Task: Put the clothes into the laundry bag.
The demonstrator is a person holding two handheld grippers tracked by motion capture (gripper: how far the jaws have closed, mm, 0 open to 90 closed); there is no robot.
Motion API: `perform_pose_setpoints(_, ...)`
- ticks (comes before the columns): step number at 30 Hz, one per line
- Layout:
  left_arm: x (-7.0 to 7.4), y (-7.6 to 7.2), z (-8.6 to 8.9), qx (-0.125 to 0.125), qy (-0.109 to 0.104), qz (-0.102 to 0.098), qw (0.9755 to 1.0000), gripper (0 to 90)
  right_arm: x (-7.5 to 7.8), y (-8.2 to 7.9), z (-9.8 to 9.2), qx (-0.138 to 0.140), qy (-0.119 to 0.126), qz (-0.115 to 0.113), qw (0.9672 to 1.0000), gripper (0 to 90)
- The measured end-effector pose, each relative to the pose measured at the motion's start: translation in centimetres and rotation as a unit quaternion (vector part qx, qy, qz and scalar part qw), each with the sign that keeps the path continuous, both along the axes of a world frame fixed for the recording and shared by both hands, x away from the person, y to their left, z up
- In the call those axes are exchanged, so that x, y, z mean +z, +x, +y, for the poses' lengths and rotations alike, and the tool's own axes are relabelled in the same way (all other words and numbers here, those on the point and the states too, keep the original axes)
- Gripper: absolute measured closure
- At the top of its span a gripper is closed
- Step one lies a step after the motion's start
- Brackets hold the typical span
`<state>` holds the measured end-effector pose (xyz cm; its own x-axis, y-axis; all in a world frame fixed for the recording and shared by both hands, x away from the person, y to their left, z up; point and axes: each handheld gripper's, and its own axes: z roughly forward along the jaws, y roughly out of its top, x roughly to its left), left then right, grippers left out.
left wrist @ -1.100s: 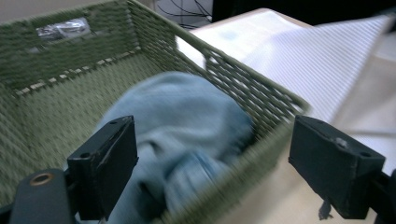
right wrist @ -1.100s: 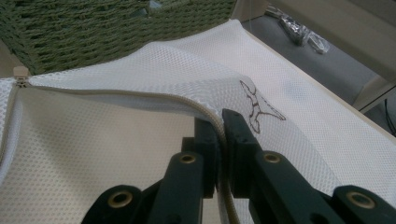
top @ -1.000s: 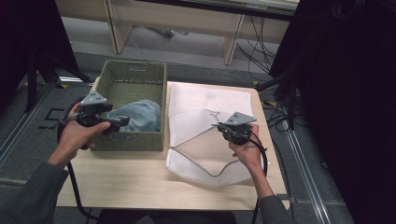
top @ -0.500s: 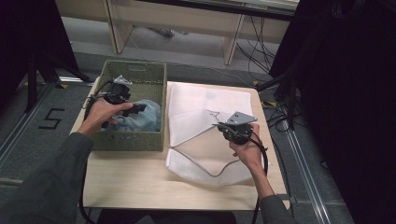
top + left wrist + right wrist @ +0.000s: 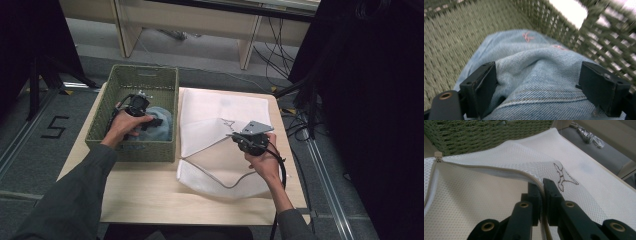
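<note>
Jeans [image 5: 534, 82], light blue denim, lie bunched in the green woven basket [image 5: 110, 122] at the left end of the table [image 5: 150, 195], and that's where the left gripper [image 5: 157, 121] is, down inside the basket right over the cloth. In the left gripper view its two black jaws stand wide apart, one on each side of a raised fold of denim with pale stitching running across it; the left pad looks to be brushing the fabric, the right one sits just clear, so no squeeze on it. Small pink embroidery shows on the denim farther back, close to the basket's woven wall. Over on the right, the white mesh laundry bag [image 5: 220, 107] lies spread on the table just beside the basket, with a small dark outline drawing on its upper layer. The right gripper [image 5: 235, 135] has the bag's upper edge: in the right gripper view the jaws are pressed together on the zipper hem, lifting that layer off the lower one so the mouth gapes open toward the basket. The zipper pull [image 5: 438, 154] sits at the far corner of the opening, next to the basket's side. Both of the person's forearms, in grey sleeves, come in from the near edge of the table.
</note>
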<state>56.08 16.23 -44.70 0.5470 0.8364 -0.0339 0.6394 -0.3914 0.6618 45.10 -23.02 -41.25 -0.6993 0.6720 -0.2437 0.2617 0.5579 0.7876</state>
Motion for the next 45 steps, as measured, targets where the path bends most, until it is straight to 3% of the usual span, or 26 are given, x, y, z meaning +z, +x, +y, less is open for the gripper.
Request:
perform_pose_setpoints(3, -0.8, 0.1, -0.1, -0.009, 0.027, 0.013, 0.9995, 14.4, -0.1, 0.0, 0.1, 0.002, -0.002, -0.003, 1.0, 85.1)
perform_pose_setpoints(6, -1.2, 0.3, -0.1, 0.007, 0.017, 0.02, 0.9996, 14.3, -0.1, 0.0, 0.1, 0.002, -0.004, -0.001, 1.0, 84.9)
perform_pose_setpoints(9, -1.5, 0.2, -0.6, 0.002, 0.039, 0.016, 0.9991, 13.9, -0.2, -0.1, 0.1, -0.001, -0.001, 0.003, 1.0, 84.9)
perform_pose_setpoints(14, -2.2, 0.2, -0.7, 0.001, 0.048, 0.023, 0.9986, 16.5, -0.1, -0.1, 0.0, -0.001, -0.006, 0.005, 1.0, 84.7)
perform_pose_setpoints(16, -2.4, 0.2, -0.6, 0.003, 0.055, 0.027, 0.9981, 28.4, -0.2, -0.2, 0.0, -0.003, -0.008, 0.002, 1.0, 84.6)
perform_pose_setpoints(19, -2.4, 0.1, -0.7, 0.009, 0.068, 0.029, 0.9972, 59.1, -0.2, -0.1, 0.0, -0.002, -0.006, -0.001, 1.0, 84.7)
perform_pose_setpoints(21, -2.1, 0.3, -0.8, 0.007, 0.075, 0.03, 0.9967, 69.9, -0.2, -0.2, 0.1, -0.003, -0.005, 0.002, 1.0, 84.7)
perform_pose_setpoints(22, -1.8, 0.4, -0.7, 0.01, 0.075, 0.035, 0.9965, 72.5, -0.2, -0.2, 0.0, -0.004, -0.005, -0.003, 1.0, 84.7)
perform_pose_setpoints(25, -0.7, 0.8, 0.0, 0.048, 0.045, 0.014, 0.9977, 80.3, -0.2, -0.1, 0.0, -0.003, 0.001, 0.006, 1.0, 84.7)
perform_pose_setpoints(27, 0.3, 1.1, 0.8, 0.084, 0.044, -0.019, 0.9953, 80.6, -0.2, -0.1, -0.1, -0.002, 0.0, 0.003, 1.0, 84.7)
perform_pose_setpoints(28, 0.6, 1.2, 1.1, 0.098, 0.047, -0.034, 0.9934, 80.6, -0.2, -0.1, -0.1, -0.003, 0.002, 0.003, 1.0, 84.7)
perform_pose_setpoints(29, 1.0, 1.3, 1.6, 0.121, 0.049, -0.054, 0.99, 80.4, -0.2, -0.1, -0.1, -0.005, 0.006, 0.007, 0.9999, 84.7)
perform_pose_setpoints(30, 1.2, 1.4, 2.1, 0.144, 0.032, -0.058, 0.9874, 80.0, -0.2, -0.1, -0.1, -0.002, 0.001, 0.003, 1.0, 84.7)
perform_pose_setpoints(31, 1.1, 1.5, 2.4, 0.143, 0.026, -0.046, 0.9883, 78.8, -0.2, -0.1, -0.1, -0.001, 0.0, 0.004, 1.0, 84.7)
perform_pose_setpoints(32, 0.9, 1.6, 2.5, 0.136, 0.006, -0.023, 0.9905, 76.5, -0.2, -0.1, -0.1, -0.001, 0.0, 0.003, 1.0, 84.7)
perform_pose_setpoints(34, 0.7, 1.6, 2.4, 0.119, -0.015, 0.013, 0.9927, 66.2, -0.1, -0.1, -0.1, -0.003, 0.003, 0.004, 1.0, 84.7)
perform_pose_setpoints(37, 0.9, 1.4, 2.1, 0.112, -0.023, 0.03, 0.993, 41.8, -0.2, -0.1, -0.1, -0.001, 0.0, 0.003, 1.0, 84.7)
perform_pose_setpoints(39, 1.2, 1.3, 1.7, 0.097, -0.029, 0.07, 0.9924, 27.8, -0.1, -0.1, -0.1, -0.002, 0.001, 0.005, 1.0, 84.6)
perform_pose_setpoints(40, 1.3, 1.3, 1.7, 0.069, -0.015, 0.071, 0.9949, 23.3, -0.2, -0.1, -0.1, 0.0, 0.0, 0.004, 1.0, 84.6)
perform_pose_setpoints(42, 1.3, 1.1, 1.6, 0.043, 0.003, 0.055, 0.9976, 21.5, -0.1, -0.1, -0.1, 0.002, -0.004, 0.004, 1.0, 84.5)
perform_pose_setpoints(45, 0.8, 1.1, 1.5, 0.029, 0.0, 0.062, 0.9977, 14.6, -0.1, 0.0, 0.0, 0.007, -0.009, 0.006, 0.9999, 84.4)
